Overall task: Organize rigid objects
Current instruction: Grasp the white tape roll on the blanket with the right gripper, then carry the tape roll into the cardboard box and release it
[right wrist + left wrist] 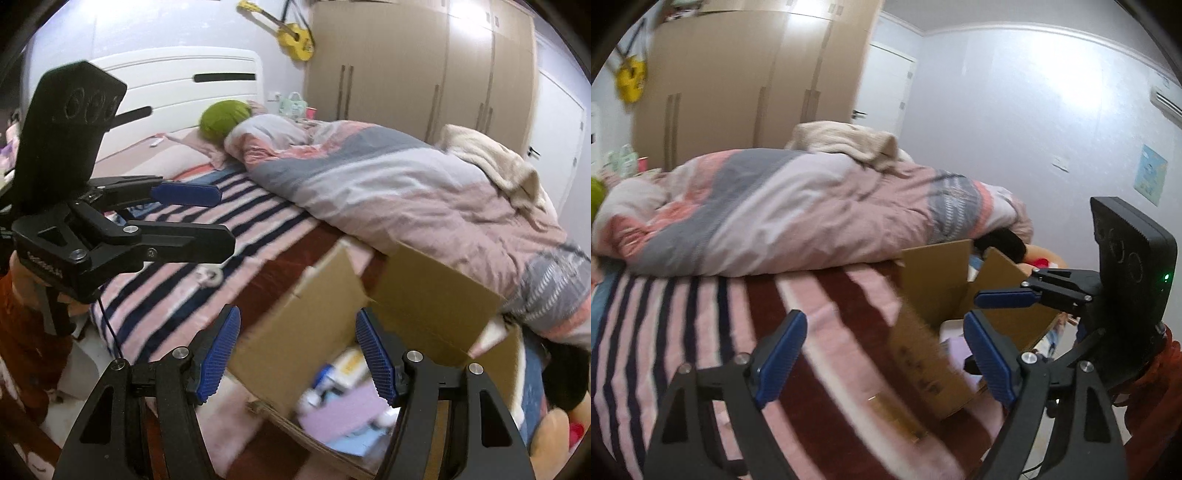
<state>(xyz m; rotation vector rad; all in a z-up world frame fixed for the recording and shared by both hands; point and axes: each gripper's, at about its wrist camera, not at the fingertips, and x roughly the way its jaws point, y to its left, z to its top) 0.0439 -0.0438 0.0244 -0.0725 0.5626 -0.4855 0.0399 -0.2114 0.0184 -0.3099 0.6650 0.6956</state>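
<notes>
- left wrist view: the left gripper (882, 354) fills the bottom of the frame, its blue-padded jaws spread wide with nothing between them; it hangs over a striped blanket (701, 317) in pink, dark red and navy
- lower centre-right, an open cardboard box (934, 295) sits on the bed edge, flaps up, one flap blurred and running down toward the bottom centre; what lies inside is mostly hidden here
- at right centre the right gripper (1004, 308) reaches in from the frame edge, jaws parted, one blue pad just above the box opening
- a rumpled quilt (798, 206) crosses the middle of the frame behind the box; a beige wardrobe (753, 85) stands at upper left
- right wrist view: the right gripper (297, 354) sits at bottom centre, jaws apart and holding nothing, aimed at the cardboard box (424, 291) in the lower centre-right
- inside the box, low in the frame, lie blurred items (343, 391): something white and blue, something lilac; exact kinds cannot be told
- at left centre the left gripper (207, 218) points rightward, jaws apart, empty, over the striped blanket (207, 266)
- a small pale object (209, 276) lies on the blanket, centre-left; a green round cushion (223, 120) sits upper centre-left; a yellow guitar (291, 35) hangs on the wall at the top
</notes>
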